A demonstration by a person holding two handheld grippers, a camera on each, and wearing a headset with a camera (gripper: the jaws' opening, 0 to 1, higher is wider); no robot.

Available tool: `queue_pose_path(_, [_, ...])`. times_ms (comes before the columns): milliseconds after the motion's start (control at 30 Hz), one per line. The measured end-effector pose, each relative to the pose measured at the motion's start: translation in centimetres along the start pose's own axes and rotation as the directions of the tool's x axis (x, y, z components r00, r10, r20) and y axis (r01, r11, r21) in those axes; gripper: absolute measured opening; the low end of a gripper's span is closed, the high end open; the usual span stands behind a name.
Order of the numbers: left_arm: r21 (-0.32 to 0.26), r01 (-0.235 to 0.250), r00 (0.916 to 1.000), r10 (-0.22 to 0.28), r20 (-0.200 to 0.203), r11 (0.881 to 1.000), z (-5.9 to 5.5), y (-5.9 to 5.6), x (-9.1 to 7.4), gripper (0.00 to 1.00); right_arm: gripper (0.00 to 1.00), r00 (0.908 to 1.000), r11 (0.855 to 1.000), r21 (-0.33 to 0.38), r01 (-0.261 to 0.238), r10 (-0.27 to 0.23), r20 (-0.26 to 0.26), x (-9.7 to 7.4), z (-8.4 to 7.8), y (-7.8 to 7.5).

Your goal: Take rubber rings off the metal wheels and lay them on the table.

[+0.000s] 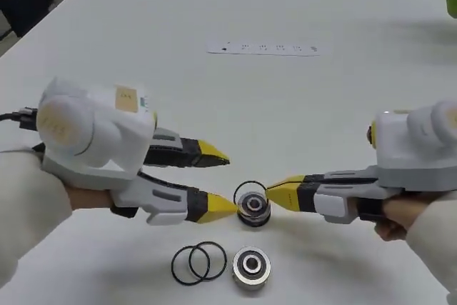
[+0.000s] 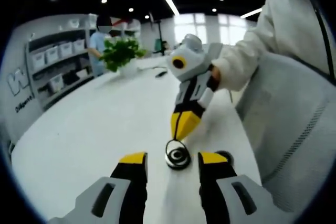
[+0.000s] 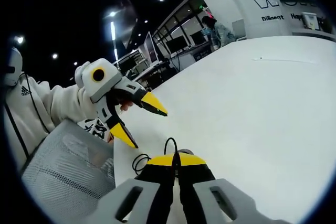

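Note:
A metal wheel (image 1: 253,207) stands on the white table (image 1: 285,105) between the two grippers. My right gripper (image 1: 270,192) comes in from the right and is shut on a black rubber ring (image 1: 249,188) that loops up off this wheel. The ring's loop (image 3: 170,146) pokes out above the right gripper's (image 3: 177,159) closed yellow tips. My left gripper (image 1: 230,182) is open, its lower jaw tip right at the wheel's left side. In the left gripper view the wheel (image 2: 177,156) sits just beyond the left gripper (image 2: 173,159). A second wheel (image 1: 251,266) lies nearer me.
Two loose rubber rings (image 1: 198,262) lie overlapped on the table left of the second wheel. A white power strip (image 1: 263,48) lies farther back on the table. A potted plant (image 2: 121,55) stands on the table's far end. A person stands by shelves in the background.

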State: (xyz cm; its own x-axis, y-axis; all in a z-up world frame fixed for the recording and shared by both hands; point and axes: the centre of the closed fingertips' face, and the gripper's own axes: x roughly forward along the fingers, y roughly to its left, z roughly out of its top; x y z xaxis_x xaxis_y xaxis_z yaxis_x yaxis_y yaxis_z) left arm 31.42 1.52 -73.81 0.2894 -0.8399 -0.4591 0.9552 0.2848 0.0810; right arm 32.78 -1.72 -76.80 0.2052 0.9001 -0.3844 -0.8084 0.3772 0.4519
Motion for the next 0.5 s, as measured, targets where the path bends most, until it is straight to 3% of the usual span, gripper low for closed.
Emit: queue_pose_path(500, [-0.006, -0.063, 0.9967, 0.063, 0.050, 0.998, 1.0, -0.3, -5.0, 0.60, 0.00, 0.9997, 0.999, -0.024, -0.025, 0.025, -0.003, -0.1, 1.0, 1.6])
